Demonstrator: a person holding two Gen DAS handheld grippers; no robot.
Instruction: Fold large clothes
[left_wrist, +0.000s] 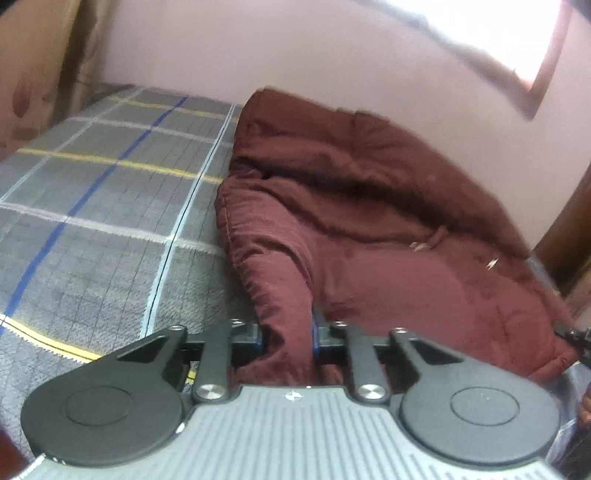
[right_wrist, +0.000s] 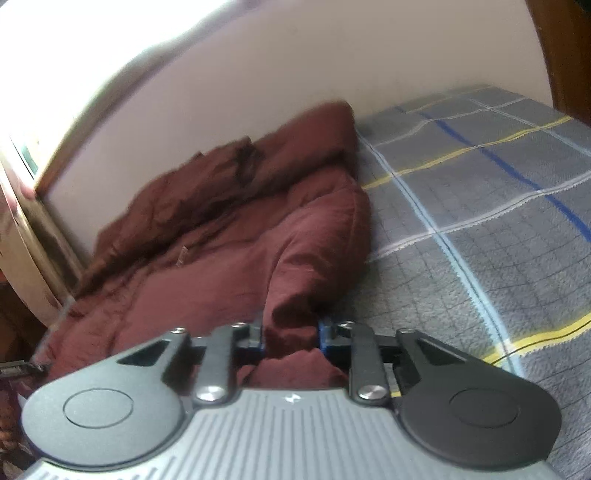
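A large maroon padded garment (left_wrist: 369, 206) lies bunched on a bed against the far wall. In the left wrist view my left gripper (left_wrist: 288, 334) is shut on a thick fold at its near left edge; the cloth fills the gap between the pads. In the right wrist view the same maroon garment (right_wrist: 229, 229) spreads left and back, and my right gripper (right_wrist: 291, 332) is shut on a rolled near corner of it. The other gripper's tip shows at the right edge (left_wrist: 576, 334) of the left view and at the left edge (right_wrist: 18, 367) of the right view.
A grey checked bedspread (left_wrist: 96, 206) with blue, yellow and white stripes covers the bed (right_wrist: 480, 229). A pale wall runs behind, with a bright wood-framed window (left_wrist: 517, 40) above. Dark wooden furniture (left_wrist: 569, 236) stands at the bed's right end.
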